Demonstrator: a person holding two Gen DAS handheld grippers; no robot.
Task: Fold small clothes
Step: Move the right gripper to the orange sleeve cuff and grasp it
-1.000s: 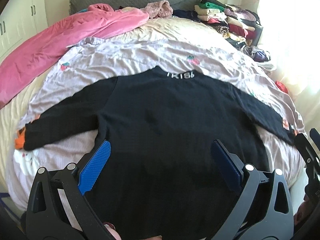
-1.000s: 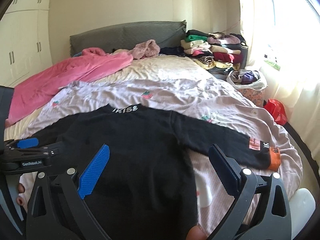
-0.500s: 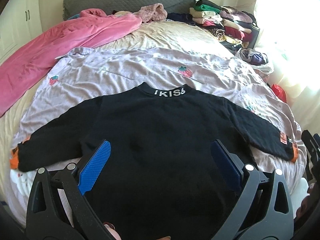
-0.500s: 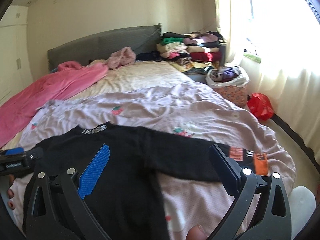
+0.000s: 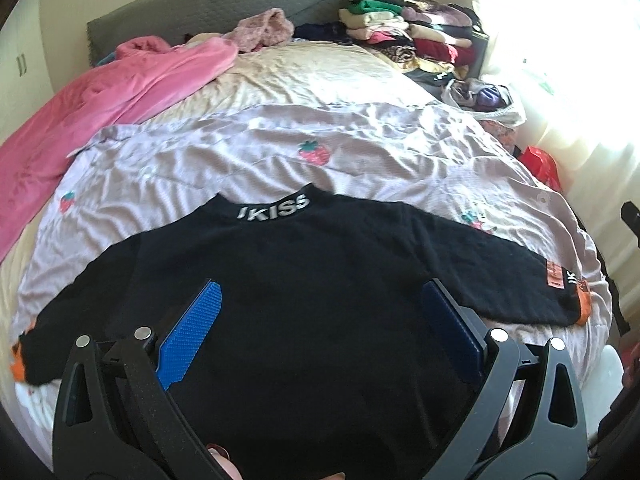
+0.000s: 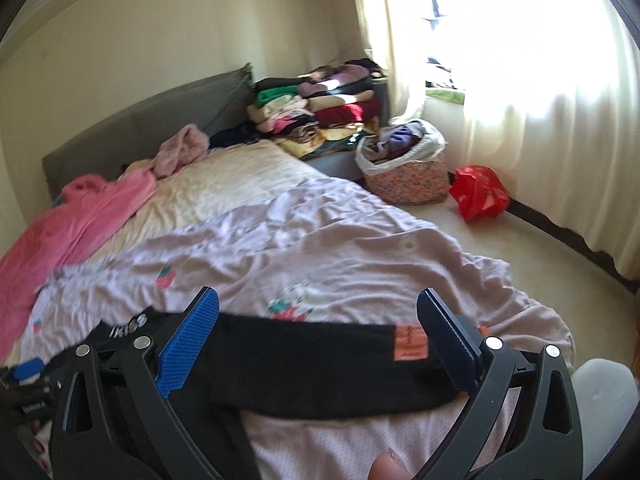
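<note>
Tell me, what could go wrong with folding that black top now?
The quilt under the black top is wrinkled, so a pinch by the open right gripper at the sleeve might catch it too. That sleeve's cuff lies near the bed's edge and could slide off.

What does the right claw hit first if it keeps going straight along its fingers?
Most likely the black sleeve, lying between the right claw's open fingers near its orange cuff patch. The lilac sheet lies beyond it. Depth is unclear.

Right gripper point(image 6: 318, 334) swung rightward, over sweater sleeve point(image 6: 320, 360).
</note>
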